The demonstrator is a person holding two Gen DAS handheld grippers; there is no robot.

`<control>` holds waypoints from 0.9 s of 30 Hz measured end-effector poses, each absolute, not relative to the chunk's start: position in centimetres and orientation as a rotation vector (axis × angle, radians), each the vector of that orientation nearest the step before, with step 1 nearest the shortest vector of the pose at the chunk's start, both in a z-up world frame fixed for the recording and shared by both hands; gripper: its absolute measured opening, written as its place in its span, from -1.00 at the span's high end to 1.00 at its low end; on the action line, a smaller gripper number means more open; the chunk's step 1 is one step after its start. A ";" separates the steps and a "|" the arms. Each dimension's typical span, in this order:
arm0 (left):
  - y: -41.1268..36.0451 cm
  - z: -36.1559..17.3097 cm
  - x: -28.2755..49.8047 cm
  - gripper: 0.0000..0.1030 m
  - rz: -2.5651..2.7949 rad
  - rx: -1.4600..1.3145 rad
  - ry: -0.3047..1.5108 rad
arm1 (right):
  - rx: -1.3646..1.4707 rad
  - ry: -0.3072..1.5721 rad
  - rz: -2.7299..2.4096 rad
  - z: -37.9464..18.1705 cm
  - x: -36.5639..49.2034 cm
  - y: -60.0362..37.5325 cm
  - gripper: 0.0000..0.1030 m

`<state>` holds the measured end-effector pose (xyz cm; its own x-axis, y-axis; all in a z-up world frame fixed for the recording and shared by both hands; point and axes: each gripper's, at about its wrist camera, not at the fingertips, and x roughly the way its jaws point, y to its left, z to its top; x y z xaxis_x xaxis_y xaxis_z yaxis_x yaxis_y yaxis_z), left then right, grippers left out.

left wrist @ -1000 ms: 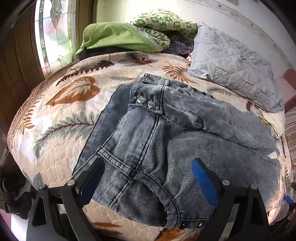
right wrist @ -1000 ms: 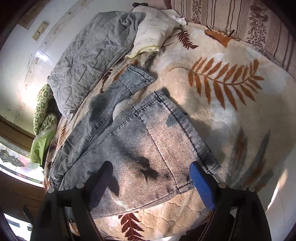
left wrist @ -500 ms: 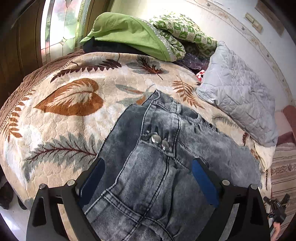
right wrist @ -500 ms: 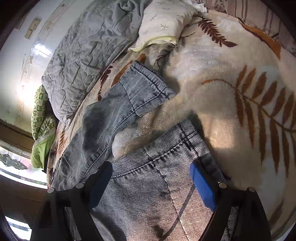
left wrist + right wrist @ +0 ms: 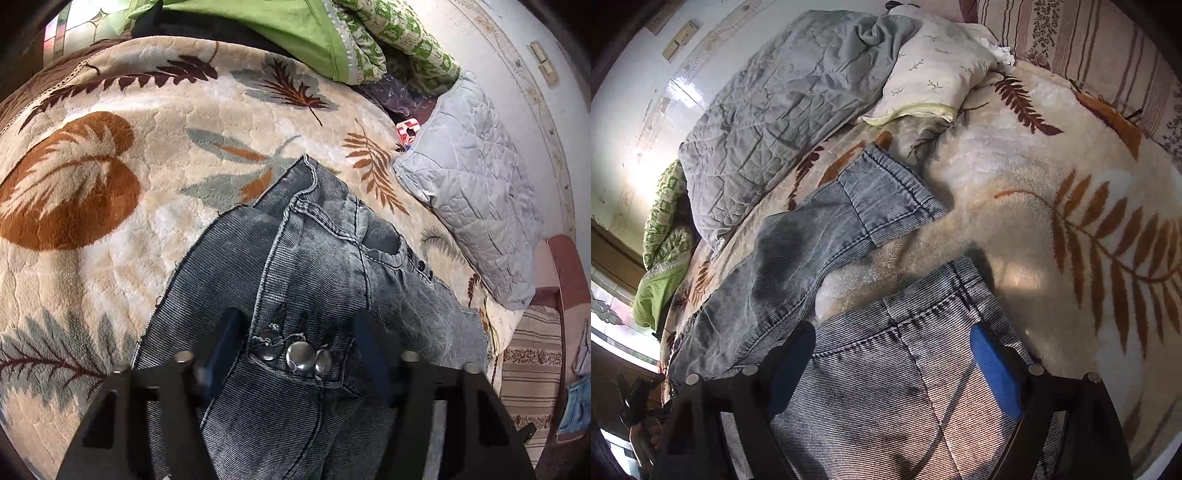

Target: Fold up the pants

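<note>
Plainly, no brand, label or readable writing shows on the grey corduroy pants, which lie spread on the leaf-patterned blanket; only three plain metal buttons sit at the waistband, low in the left wrist view. The left gripper has just been closing its jaws, and the buttoned waistband lies between its blue pads; whether they press the cloth I cannot tell. In the right wrist view the right gripper stands spread wide over one leg's hem at bottom centre, pads not pressing. A small red-and-white packet by the grey quilted pillow is too small to read.
</note>
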<state>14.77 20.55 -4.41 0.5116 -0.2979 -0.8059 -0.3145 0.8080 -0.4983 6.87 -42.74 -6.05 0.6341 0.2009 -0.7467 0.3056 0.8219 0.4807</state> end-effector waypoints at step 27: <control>18.1 -3.7 14.0 0.30 0.182 -0.332 1.026 | 0.373 1.041 -0.190 -4.6 16.9 -45.4 0.76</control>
